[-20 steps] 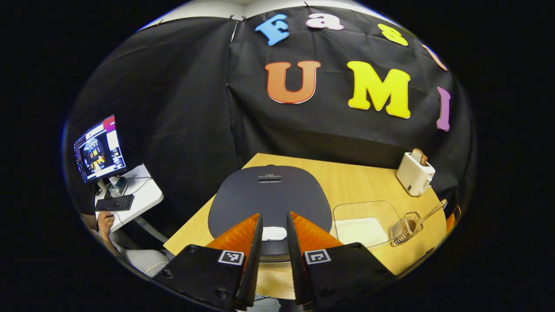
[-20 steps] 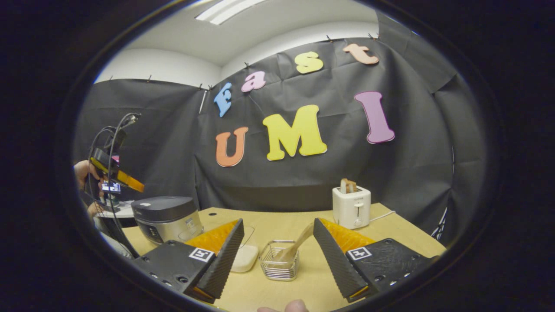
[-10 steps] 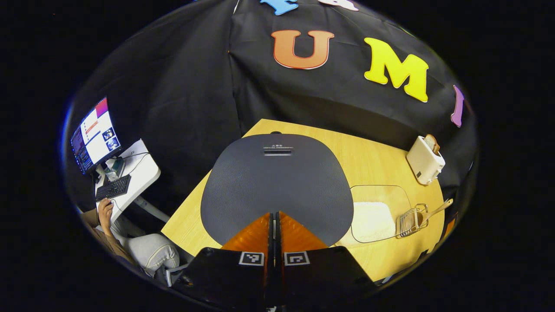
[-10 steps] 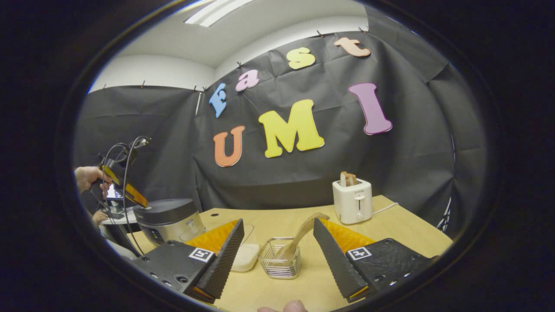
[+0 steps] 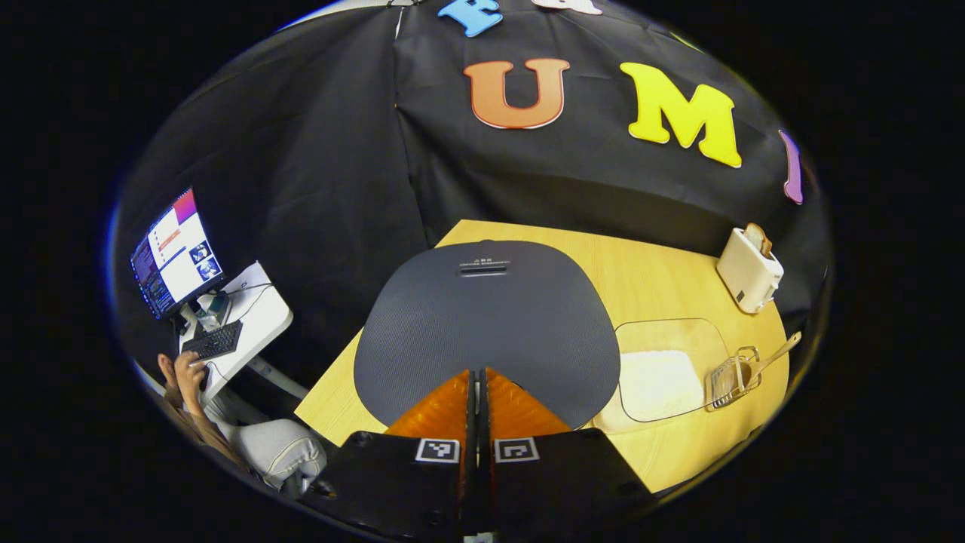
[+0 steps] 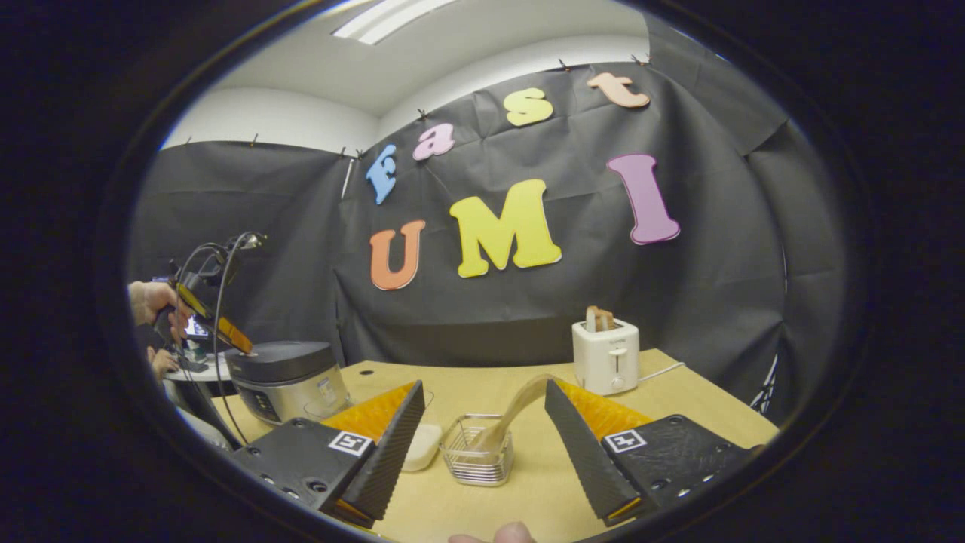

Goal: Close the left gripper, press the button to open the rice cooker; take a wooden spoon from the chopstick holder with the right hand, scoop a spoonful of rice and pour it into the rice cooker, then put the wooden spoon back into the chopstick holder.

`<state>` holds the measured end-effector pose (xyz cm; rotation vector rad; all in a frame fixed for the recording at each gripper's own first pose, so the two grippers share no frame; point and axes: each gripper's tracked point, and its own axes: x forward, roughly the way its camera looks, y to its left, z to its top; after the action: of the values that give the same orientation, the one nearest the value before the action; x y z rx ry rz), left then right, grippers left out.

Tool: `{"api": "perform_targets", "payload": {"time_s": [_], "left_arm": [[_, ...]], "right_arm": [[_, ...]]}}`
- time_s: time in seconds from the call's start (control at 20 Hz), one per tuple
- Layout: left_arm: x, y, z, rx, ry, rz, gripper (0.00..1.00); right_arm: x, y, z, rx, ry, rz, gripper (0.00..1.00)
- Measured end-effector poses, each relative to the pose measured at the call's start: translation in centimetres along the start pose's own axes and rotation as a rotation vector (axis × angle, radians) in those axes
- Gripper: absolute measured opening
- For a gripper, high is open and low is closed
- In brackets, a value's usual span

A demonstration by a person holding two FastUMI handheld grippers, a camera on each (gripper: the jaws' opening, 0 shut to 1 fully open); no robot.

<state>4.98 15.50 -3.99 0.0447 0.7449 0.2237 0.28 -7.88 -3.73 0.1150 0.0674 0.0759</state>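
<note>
The rice cooker (image 5: 486, 317) has a dark grey lid that lies down flat, and it stands at the table's left (image 6: 286, 377). My left gripper (image 5: 476, 377) is shut, its tips down at the lid's near edge; the button is hidden under them. From the right gripper view that left gripper (image 6: 226, 335) touches the cooker's top. The wooden spoon (image 6: 513, 411) leans in the wire chopstick holder (image 6: 477, 449). My right gripper (image 6: 482, 418) is open, hovering just short of the holder. A clear container of rice (image 5: 660, 373) sits beside the cooker.
A white toaster (image 6: 605, 356) with bread stands at the table's far right (image 5: 748, 268). A person sits at a side desk with a monitor (image 5: 175, 253) and a keyboard (image 5: 215, 341). The wooden table (image 5: 648, 271) ends near the holder.
My left gripper shut and came down onto the front of the cooker's lid. The right gripper drifted slightly and stayed open in front of the holder.
</note>
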Motion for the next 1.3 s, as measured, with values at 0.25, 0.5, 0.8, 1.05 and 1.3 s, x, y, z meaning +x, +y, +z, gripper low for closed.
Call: {"api": "perform_targets", "payload": {"time_s": [0.25,0.5,0.8,1.05,1.3], "left_arm": [[-2.9,0.7,7.2,-0.043,-0.292,0.020,0.04],[-6.3,0.9,12.4,0.032,-0.533,0.084,0.73],[-9.0,-1.3,11.8,0.016,-0.686,0.051,0.99],[-10.1,-4.2,7.9,0.037,-0.754,0.017,0.99],[-10.7,-7.4,3.8,-0.004,-0.771,-0.062,0.99]], "right_arm": [[-0.5,-0.9,0.6,0.001,-0.010,-0.025,0.95],[-1.1,-0.9,1.5,-0.053,-0.036,-0.057,0.91],[-0.4,-0.8,0.8,-0.093,-0.033,-0.050,0.95],[0.6,-1.0,-1.5,-0.094,0.040,-0.053,0.92],[2.3,-1.0,-3.7,-0.058,0.114,-0.062,0.96]]}}
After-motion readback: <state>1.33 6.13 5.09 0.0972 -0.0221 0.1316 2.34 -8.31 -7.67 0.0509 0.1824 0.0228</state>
